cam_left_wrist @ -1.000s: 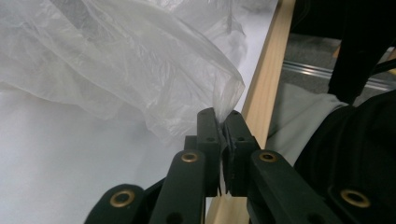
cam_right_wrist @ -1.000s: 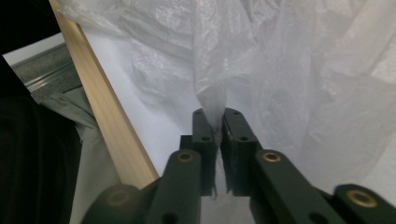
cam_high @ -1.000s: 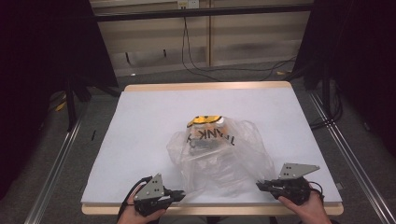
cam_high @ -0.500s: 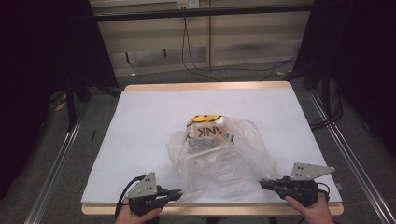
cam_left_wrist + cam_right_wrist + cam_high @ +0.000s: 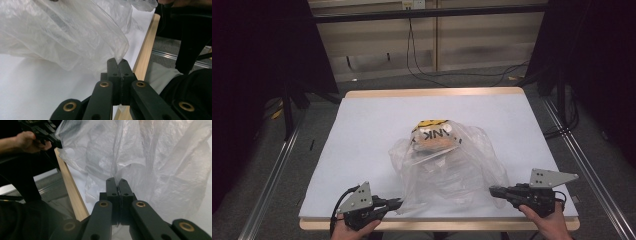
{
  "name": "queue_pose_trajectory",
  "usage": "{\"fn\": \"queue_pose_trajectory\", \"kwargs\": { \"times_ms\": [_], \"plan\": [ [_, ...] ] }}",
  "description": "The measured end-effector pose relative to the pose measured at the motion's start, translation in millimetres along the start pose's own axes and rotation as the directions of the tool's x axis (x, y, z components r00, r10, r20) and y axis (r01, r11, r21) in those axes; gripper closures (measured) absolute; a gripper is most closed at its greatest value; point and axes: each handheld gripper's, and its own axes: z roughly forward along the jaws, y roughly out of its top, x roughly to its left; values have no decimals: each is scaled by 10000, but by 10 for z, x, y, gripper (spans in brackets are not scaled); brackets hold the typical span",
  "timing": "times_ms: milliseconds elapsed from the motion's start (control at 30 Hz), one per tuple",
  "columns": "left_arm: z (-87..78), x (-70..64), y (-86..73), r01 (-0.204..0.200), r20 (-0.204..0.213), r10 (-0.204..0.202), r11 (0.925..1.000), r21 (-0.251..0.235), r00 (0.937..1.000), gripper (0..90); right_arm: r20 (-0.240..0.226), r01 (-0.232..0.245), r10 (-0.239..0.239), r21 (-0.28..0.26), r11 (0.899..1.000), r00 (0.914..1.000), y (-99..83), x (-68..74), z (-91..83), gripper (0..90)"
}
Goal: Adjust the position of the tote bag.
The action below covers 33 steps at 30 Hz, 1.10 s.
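Left gripper point(image 5: 398, 202): sits at your near-left table edge, jaws clenched on the left corner of the clear plastic bag point(image 5: 447, 172). In the left gripper view the film runs straight into the seam between the pads; only a thin fold is caught.

Bag: lies mid-table, toward your side, crumpled, its open edge nearest you. A yellow-topped package point(image 5: 434, 134) with dark lettering sits inside at the far end.

Right gripper point(image 5: 493, 191): near-right, jaws pinched on the bag's right edge, again on a narrow pleat of film.

Step in hand, as I judge it: holding the mouth by both corners to spread or lift it.

- Keep both pinches firm; thin film may slip out of a light grip.
- Draw your hands apart evenly, staying level with the white table point(image 5: 362, 130).
- Pull slowly so the film stretches rather than tears.
- Watch that the package stays put.
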Motion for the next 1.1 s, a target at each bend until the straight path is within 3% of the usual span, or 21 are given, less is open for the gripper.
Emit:
{"fn": "queue_pose_trajectory", "kwargs": {
  "times_ms": [267, 367, 467, 600, 800, 1100],
  "plan": [
    [-77, 30, 47, -72, -55, 71, 9997, -217, 10000, 900, 49, 97, -95, -515, 9986, 9999, 140, -39, -28, 897],
    [-90, 32, 74, -283, -327, 276, 9994, -215, 9991, 900, 43, 188, -186, -606, 9980, 9998, 194, -44, -30, 897],
    [-94, 46, 102, -100, -370, 84, 9990, -443, 9993, 900, 35, 309, -308, -762, 9966, 9995, 269, -28, -47, 897],
    [-141, 69, 162, -223, -384, 202, 9983, -530, 9991, 900, 50, 488, -486, -861, 9951, 9988, 346, 5, -75, 897],
    [-216, 104, 265, -51, -335, 16, 9944, -1053, 9994, 900, 4, 674, -678, -1184, 9907, 9977, 515, -37, -82, 897],
    [-322, 221, 403, -236, -738, 129, 9890, -1459, 9972, 900, 3, 816, -827, -1621, 9834, 9966, 746, -111, -61, 898]
  ]
}}
